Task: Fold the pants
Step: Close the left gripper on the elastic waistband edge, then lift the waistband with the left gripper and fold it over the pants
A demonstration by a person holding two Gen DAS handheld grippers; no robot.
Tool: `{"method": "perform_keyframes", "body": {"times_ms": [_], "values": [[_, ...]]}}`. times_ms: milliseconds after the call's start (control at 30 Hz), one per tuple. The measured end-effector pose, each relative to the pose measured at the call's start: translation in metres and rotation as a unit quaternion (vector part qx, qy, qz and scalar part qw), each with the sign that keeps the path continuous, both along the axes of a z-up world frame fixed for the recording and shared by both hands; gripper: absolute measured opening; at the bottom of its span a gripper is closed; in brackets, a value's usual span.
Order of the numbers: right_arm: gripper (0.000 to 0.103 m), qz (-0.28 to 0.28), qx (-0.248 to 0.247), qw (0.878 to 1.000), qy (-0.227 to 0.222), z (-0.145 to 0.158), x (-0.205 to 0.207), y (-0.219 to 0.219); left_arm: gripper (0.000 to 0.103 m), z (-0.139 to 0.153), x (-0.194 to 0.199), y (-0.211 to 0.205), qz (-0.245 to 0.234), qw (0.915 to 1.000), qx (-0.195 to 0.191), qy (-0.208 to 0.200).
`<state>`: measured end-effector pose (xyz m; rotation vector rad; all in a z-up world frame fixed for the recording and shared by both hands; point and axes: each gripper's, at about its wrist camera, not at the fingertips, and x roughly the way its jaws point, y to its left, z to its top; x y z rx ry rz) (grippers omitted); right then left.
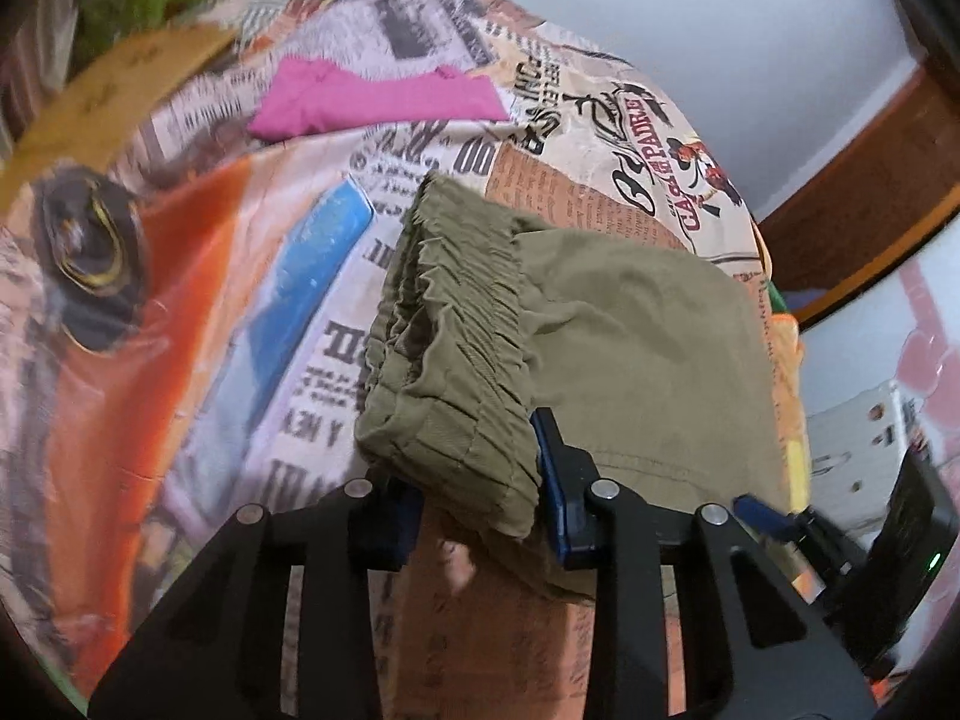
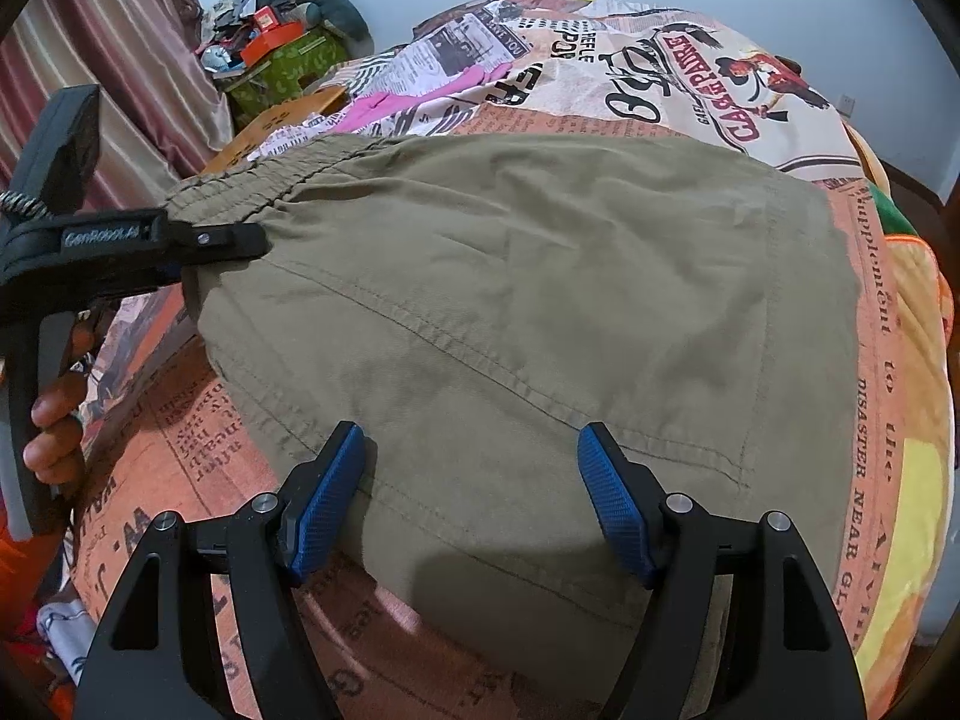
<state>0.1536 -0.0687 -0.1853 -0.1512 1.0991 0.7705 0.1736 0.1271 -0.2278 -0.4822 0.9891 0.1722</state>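
Olive-green pants (image 2: 540, 300) lie folded on a bed with a newspaper-print sheet (image 2: 180, 450). My left gripper (image 1: 480, 480) is shut on the elastic waistband (image 1: 456, 348) and lifts that bunched end off the bed. It also shows in the right wrist view (image 2: 228, 240), pinching the waistband at the pants' left corner. My right gripper (image 2: 471, 498) is open, its blue pads (image 2: 327, 504) spread over the near edge of the pants, holding nothing.
A folded pink garment (image 1: 372, 99) lies farther back on the bed. A green box with clutter (image 2: 282, 66) stands by a curtain (image 2: 120, 60) at the back left. A wooden bed frame (image 1: 870, 192) and white wall are at the right.
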Motion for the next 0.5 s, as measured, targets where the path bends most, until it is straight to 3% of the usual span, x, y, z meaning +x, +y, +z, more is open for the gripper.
{"method": "perform_keyframes", "body": {"times_ms": [200, 500], "values": [[0.07, -0.002, 0.009, 1.0, -0.003, 0.009, -0.011, -0.004, 0.033, 0.019, -0.034, -0.01, -0.002, 0.9948, 0.101, -0.014], [0.07, -0.052, 0.029, 0.998, -0.031, 0.027, -0.018, -0.036, 0.032, 0.049, -0.06, -0.01, 0.017, 0.9752, 0.218, -0.035]]}}
